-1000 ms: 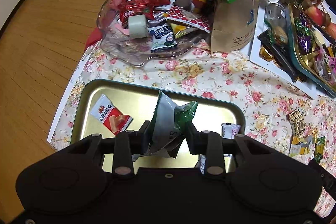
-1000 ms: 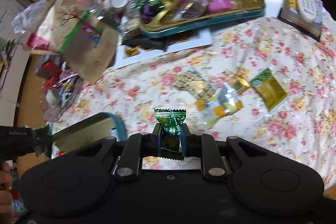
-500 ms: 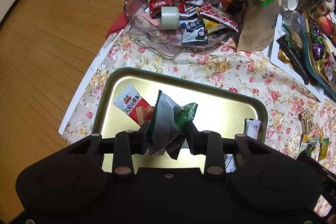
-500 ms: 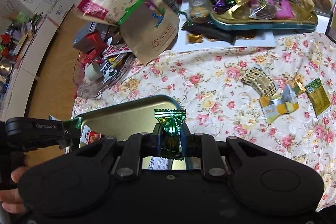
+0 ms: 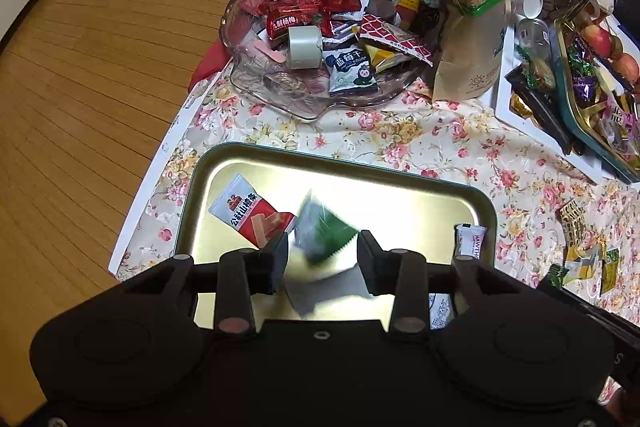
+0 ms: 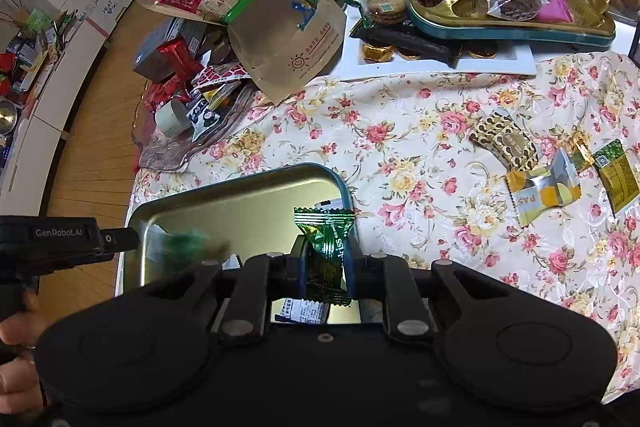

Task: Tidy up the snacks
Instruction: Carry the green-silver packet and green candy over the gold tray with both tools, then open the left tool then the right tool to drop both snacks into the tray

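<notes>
A gold metal tray (image 5: 400,195) with a teal rim sits on the flowered cloth; it also shows in the right wrist view (image 6: 240,203). My left gripper (image 5: 322,259) is open above it. A blurred silver-green snack packet (image 5: 320,235) hangs loose between its fingers, over the tray. A red-white snack packet (image 5: 250,213) and a small white candy (image 5: 470,241) lie in the tray. My right gripper (image 6: 326,267) is shut on a green foil candy (image 6: 326,247) over the tray's near right corner.
A glass dish (image 5: 280,87) heaped with snacks and a grey box stands beyond the tray. A brown paper pouch (image 5: 468,7) leans beside it. A second tray of sweets (image 6: 500,7) is at the back. Several loose snacks (image 6: 540,171) lie on the cloth to the right.
My left gripper has opened and let go of the silver-green packet, which now drops blurred over the tray. My right gripper has moved over the tray with the green candy.
</notes>
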Demonstrator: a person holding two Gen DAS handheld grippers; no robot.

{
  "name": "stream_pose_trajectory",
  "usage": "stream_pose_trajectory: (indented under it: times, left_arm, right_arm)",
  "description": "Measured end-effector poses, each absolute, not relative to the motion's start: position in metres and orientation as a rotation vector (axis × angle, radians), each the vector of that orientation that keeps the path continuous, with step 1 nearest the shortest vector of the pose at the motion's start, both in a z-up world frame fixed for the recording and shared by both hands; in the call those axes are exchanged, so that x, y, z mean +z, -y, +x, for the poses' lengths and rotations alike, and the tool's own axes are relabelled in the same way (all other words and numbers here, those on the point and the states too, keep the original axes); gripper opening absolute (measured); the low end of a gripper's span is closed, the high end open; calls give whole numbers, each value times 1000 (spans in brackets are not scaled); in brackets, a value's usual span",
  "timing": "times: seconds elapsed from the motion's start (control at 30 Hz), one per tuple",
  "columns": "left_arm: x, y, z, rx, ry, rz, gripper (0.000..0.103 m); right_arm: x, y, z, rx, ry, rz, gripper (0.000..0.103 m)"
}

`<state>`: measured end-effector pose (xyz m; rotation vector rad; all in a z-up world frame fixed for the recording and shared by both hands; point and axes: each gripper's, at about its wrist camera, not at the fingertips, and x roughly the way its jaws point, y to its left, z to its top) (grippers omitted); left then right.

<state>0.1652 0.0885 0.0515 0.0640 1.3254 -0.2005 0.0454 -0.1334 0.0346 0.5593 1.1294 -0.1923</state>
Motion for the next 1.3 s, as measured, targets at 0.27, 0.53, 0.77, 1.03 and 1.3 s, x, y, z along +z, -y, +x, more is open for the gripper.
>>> stream_pose_trajectory:
  times: [0.27,0.53,0.77,1.03,1.3]
  left_arm:
    - [44,-93,166,-175,-1360,49,48]
    - [40,-85,163,-192,-1382,69,48]
    - [36,-82,162,-199,-1404,68,48]
    - [36,-69,158,-228,-1410,89,48]
    - [34,-50,151,-257,-1421,126,48]
  right_arm:
    - [33,122,48,-156,-1138,553,20]
    - [32,106,48,-69,-1155,517,20]
    - [40,96,44,35,-1157,543,35]
    - [37,102,40,1,-1172,527,44]
    - [20,137,32,-177,-1224,563,44]
